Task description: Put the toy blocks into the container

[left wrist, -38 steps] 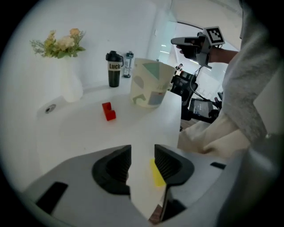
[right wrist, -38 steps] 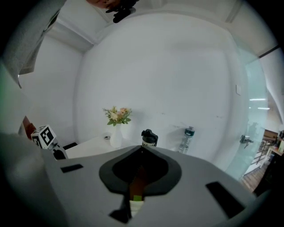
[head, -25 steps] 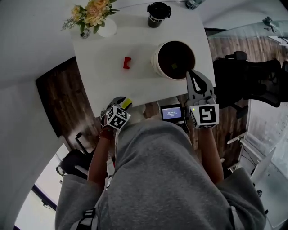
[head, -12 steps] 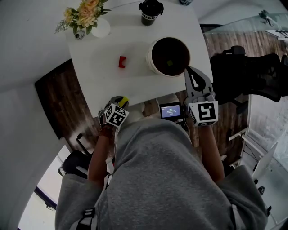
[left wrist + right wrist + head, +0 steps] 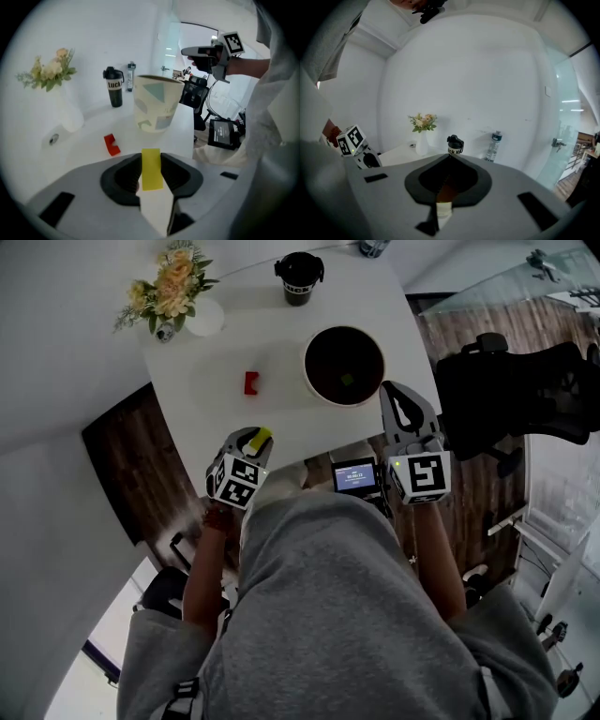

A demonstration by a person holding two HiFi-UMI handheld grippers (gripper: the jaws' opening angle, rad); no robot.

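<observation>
A yellow block (image 5: 151, 168) sits clamped between the pads of my left gripper (image 5: 151, 161), whose jaws have just been closing on it. In the head view that gripper (image 5: 255, 437) hangs at the white table's near edge with the yellow block (image 5: 261, 439) at its tip. A red block (image 5: 250, 382) lies on the table, left of the round pale container (image 5: 306, 371). A small green block (image 5: 347, 380) rests inside it. My right gripper (image 5: 394, 395) hovers just right of the container's rim, jaws together and empty. In the right gripper view its tips (image 5: 450, 157) meet.
On the white table (image 5: 216, 343) stand a vase of flowers (image 5: 173, 292) at the far left, a black cup (image 5: 298, 277) and a bottle (image 5: 373, 247) at the back. A small screen device (image 5: 355, 476) sits near my lap. An office chair (image 5: 525, 390) stands to the right.
My left gripper has risen with the yellow block and come forward to the table's near edge. The right gripper has stayed beside the container.
</observation>
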